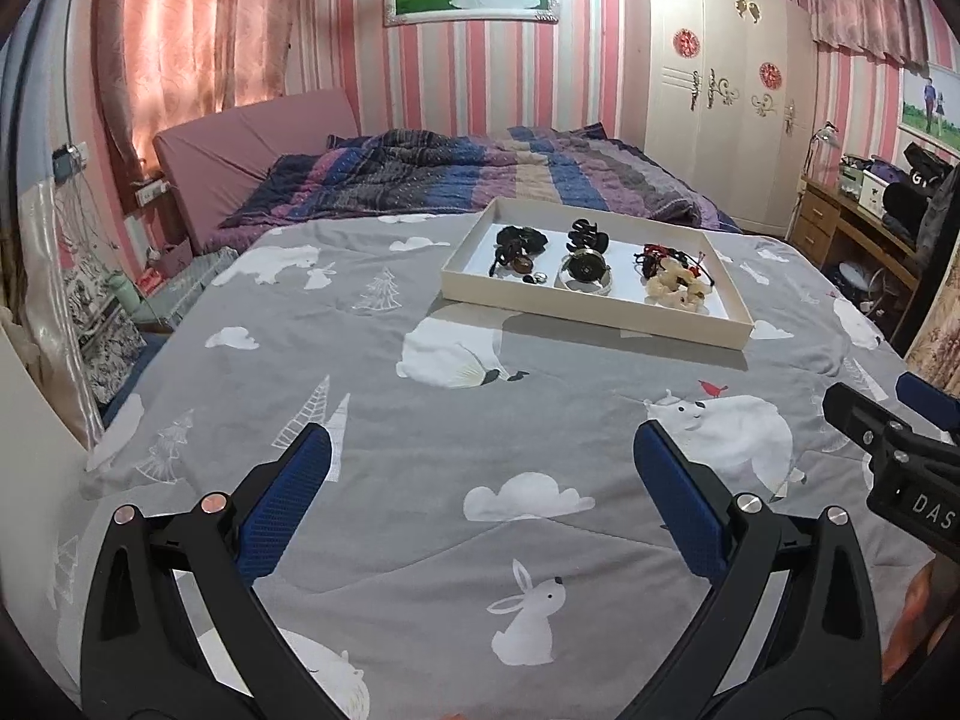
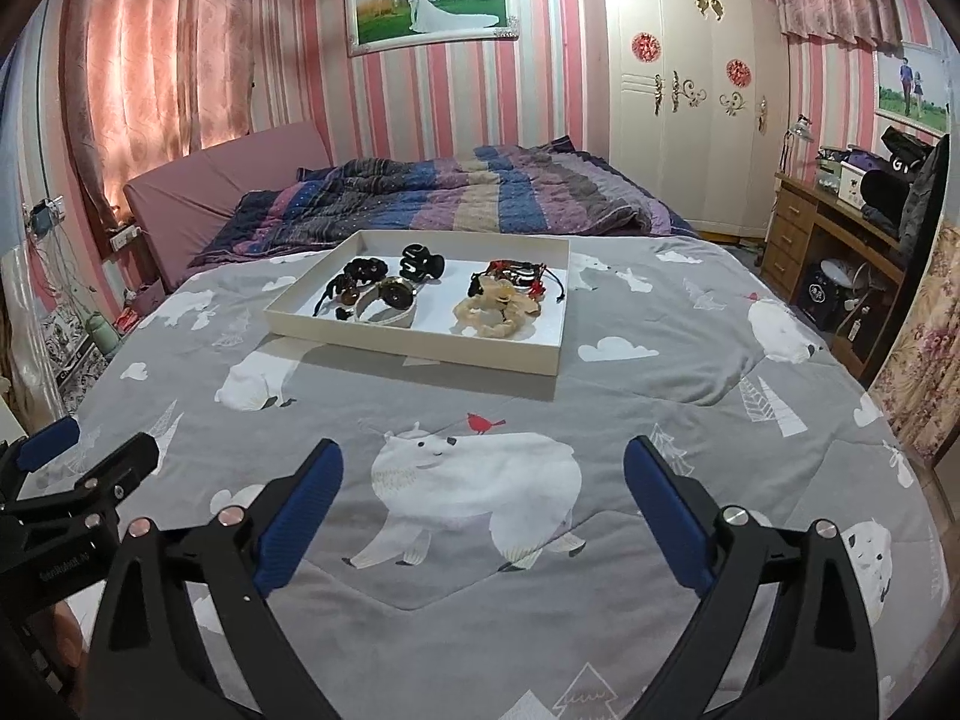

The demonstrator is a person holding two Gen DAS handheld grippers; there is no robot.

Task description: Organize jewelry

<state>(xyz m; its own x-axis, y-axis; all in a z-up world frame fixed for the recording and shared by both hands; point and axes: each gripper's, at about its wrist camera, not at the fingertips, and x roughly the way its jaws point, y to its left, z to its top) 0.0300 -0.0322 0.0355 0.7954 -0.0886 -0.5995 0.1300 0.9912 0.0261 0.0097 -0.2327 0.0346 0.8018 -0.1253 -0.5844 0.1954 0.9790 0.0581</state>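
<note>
A shallow white tray (image 1: 588, 313) (image 2: 414, 349) lies on the grey animal-print bedspread (image 1: 420, 420), well ahead of both grippers. Inside it are dark bracelets (image 1: 519, 243) (image 2: 360, 273), a black claw clip (image 1: 588, 234) (image 2: 420, 261), a watch (image 1: 585, 269) (image 2: 393, 294), red-and-black cords (image 1: 666, 255) (image 2: 519, 273) and cream beaded bracelets (image 1: 675, 291) (image 2: 498, 306). My left gripper (image 1: 483, 438) hovers open over the bedspread with nothing between its blue pads. Beside it, my right gripper (image 2: 483, 451) is also wide open and empty.
A striped purple-and-blue quilt (image 1: 450, 174) is bunched behind the tray, against a pink headboard (image 1: 252, 132). A white wardrobe (image 1: 714, 90) stands at the back right, with a cluttered wooden desk (image 1: 840, 222) beside the bed's right edge. Bags crowd the floor on the left.
</note>
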